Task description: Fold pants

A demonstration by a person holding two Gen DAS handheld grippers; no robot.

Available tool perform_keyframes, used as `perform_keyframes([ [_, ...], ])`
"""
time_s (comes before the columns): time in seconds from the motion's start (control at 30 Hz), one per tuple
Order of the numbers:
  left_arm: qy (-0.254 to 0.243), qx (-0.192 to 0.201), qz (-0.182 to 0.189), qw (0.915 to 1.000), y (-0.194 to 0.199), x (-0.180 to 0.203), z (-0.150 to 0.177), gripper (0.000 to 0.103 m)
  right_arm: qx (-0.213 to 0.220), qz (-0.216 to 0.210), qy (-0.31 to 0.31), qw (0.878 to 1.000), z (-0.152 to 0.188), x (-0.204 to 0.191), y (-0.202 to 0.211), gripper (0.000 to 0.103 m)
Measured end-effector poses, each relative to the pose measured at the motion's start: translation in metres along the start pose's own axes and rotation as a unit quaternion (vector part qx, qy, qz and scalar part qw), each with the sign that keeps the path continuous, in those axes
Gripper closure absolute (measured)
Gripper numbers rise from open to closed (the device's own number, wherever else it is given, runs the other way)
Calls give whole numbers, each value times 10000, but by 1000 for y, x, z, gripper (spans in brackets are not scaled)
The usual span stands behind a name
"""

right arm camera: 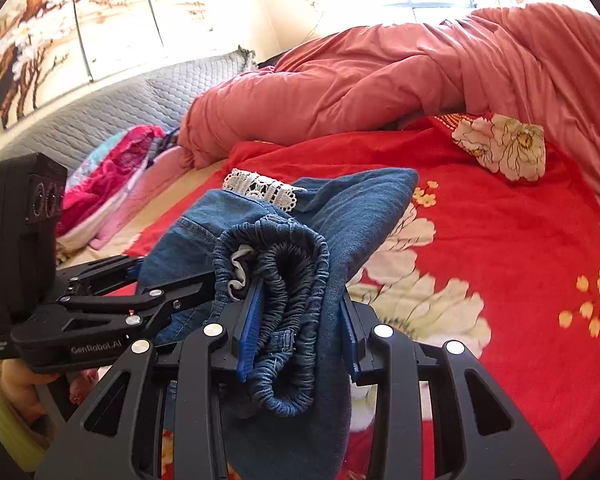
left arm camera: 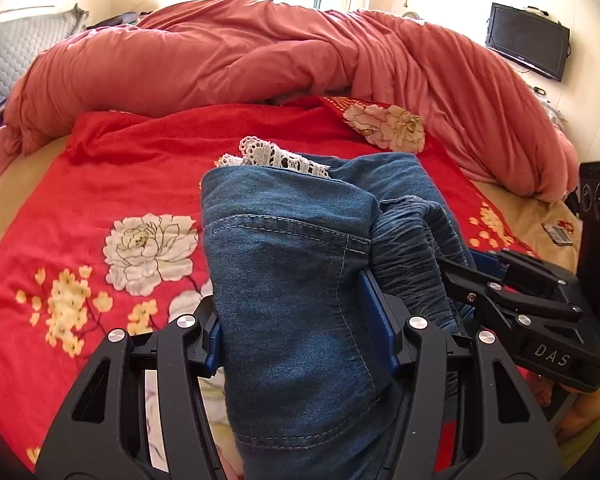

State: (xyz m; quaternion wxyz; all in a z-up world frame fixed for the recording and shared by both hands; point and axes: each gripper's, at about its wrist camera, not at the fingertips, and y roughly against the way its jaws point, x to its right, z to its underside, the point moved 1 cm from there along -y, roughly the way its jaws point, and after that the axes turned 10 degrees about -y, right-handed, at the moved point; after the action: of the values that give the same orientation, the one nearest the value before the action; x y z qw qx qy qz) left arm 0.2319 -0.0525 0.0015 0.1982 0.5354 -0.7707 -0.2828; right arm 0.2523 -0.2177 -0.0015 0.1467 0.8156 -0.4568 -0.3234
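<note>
the left gripper (left arm camera: 300,332) and right gripper (right arm camera: 300,320) both clamp the bunched blue denim pants with white lace trim (left arm camera: 292,264), held above the red floral bedsheet (left arm camera: 80,208); the right gripper sits at three o'clock of the left.

Pants (left arm camera: 292,264) showing matt blue denim w/ white lace trim (left arm camera: 276,158); grippers looking matt black plastic; bedsheet (left arm camera: 140,184) looking soft red cloth.

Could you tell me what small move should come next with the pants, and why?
Probably lower the pants onto the red floral blanket and spread them. Both the left gripper and right gripper clamp bunched denim side by side, held above the blanket, so no neat fold looks possible yet.
</note>
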Motion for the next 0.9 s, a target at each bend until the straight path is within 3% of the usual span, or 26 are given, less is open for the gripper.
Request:
perform_keyframes([
  [0.37, 122, -489, -258, 9984, -34, -18, 18, 53, -519, 446, -432, 9967, 9, 25, -40, 68],
  [0.5, 188, -501, -314, 9981, -34, -23, 21, 43, -629, 580, -745, 9935, 14, 39, -40, 54],
  [0.77, 296, -589, -304, 9974, -35, -26, 26, 35, -655, 925, -744, 9908, 20, 46, -37, 31],
  [0.9, 312, -587, -283, 9974, -34, -27, 26, 32, -642, 979, -825, 9897, 21, 51, -35, 28],
])
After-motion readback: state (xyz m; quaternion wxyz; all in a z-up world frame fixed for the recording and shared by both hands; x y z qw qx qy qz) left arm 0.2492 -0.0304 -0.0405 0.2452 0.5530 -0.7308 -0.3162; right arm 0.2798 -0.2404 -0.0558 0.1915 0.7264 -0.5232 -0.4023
